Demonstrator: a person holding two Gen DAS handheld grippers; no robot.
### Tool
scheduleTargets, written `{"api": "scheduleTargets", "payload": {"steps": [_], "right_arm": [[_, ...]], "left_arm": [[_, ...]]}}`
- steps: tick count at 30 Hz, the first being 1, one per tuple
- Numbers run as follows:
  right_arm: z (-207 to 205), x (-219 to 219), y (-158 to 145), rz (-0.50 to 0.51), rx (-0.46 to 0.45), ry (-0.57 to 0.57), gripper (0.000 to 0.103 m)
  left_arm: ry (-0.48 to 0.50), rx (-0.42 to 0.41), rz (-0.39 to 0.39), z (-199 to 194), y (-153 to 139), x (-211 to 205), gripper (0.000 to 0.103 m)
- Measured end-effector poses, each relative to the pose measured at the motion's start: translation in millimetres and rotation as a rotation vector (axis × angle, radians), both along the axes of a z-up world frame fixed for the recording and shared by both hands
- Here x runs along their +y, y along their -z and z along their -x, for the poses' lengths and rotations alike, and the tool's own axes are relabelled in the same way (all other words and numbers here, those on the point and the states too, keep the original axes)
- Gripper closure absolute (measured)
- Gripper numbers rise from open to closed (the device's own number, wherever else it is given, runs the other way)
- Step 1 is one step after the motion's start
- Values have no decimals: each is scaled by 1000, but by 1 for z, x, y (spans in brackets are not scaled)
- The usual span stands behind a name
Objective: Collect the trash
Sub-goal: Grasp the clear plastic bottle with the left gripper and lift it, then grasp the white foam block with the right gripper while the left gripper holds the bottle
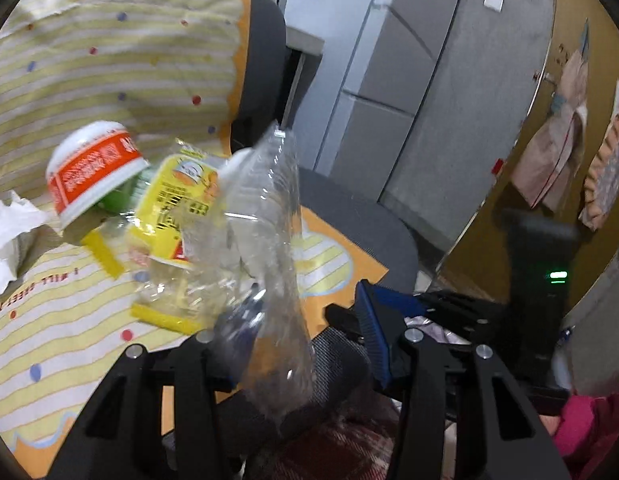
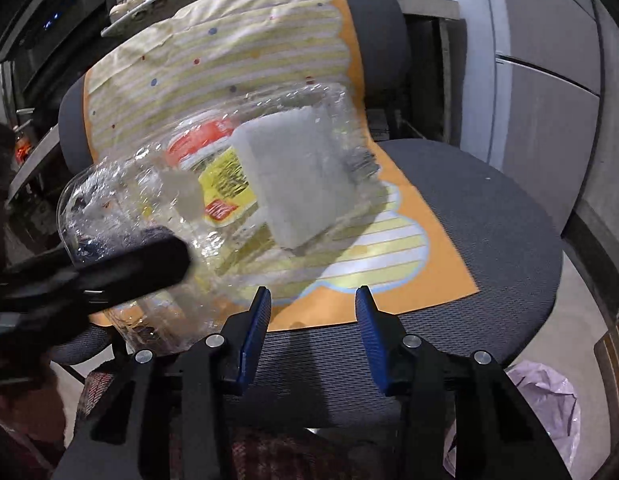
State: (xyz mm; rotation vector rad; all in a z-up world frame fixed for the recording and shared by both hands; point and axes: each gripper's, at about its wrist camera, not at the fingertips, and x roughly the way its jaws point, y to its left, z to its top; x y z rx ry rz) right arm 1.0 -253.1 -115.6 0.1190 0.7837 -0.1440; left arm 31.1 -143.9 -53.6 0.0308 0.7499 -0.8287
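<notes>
The grey office chair (image 2: 489,240) carries a striped cloth (image 1: 109,60); the trash lies on it toward nine o'clock. A crushed clear plastic bottle (image 1: 269,220) hangs lifted, pinched by the left gripper (image 1: 293,344). The right gripper (image 2: 311,332) hovers spread and empty. Left to collect: yellow packet (image 1: 181,196), orange-banded cup (image 1: 93,168), crumpled tissue (image 1: 13,236). A pale bag (image 2: 549,400) waits at four o'clock; the task seems barely begun.

striped cloth (image 1: 49,320) with upside-down print "I WILL", the rest blurred, other labels unreadable
</notes>
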Motion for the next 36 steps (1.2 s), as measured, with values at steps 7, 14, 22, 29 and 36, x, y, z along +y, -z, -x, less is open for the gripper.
{"api": "scheduleTargets", "payload": {"steps": [7,14,22,29,36], "right_arm": [[14,-19,-4,10,-18,37,58],[19,-28,-5,8,-15,72,58],[18,-24,-6,11,-10,60,50],[4,-13,-8,30,-26,19,39],[-29,-3,-1,91,-38,-53,25]], "left_arm": [[-32,-62,2,7,-2,-8,99],[-68,-166,59,21,-30,-2,99],[-131,-150,152,33,-53,46,99],[-311,-246,82,46,-61,83,99],[-388,-180,97,25,-44,104,99]]}}
